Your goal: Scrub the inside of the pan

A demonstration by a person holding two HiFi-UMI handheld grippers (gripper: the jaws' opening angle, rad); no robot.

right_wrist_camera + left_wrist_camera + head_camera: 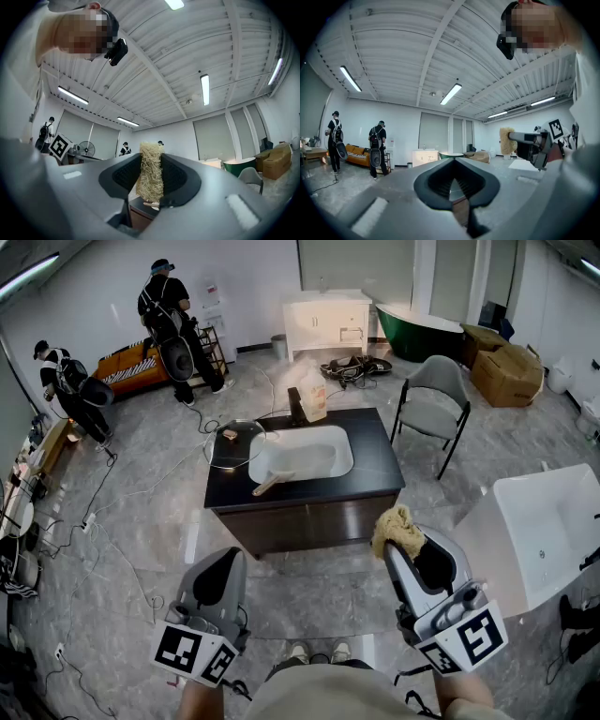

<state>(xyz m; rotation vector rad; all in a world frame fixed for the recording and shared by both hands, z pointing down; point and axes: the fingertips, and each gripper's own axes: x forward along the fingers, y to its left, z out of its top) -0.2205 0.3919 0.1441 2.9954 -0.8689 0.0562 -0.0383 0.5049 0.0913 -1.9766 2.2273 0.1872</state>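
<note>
A dark counter (375, 474) with a white sink (319, 454) stands ahead of me. A round, clear-looking pan or lid (234, 448) lies on the counter left of the sink. A wooden handle (272, 485) sticks out of the sink's near left corner. My right gripper (403, 542) is shut on a straw-coloured fibrous scrubber (397, 527), held up in the air short of the counter. In the right gripper view the scrubber (151, 171) stands pinched between the jaws. My left gripper (225, 566) is shut with nothing in it (457, 180), also short of the counter.
A brown bag (312, 396) stands at the counter's far edge. A grey chair (433, 399) is right of the counter and a white tub (548, 521) is at my right. Cables trail over the floor on the left. Two people (173, 324) stand at the back left.
</note>
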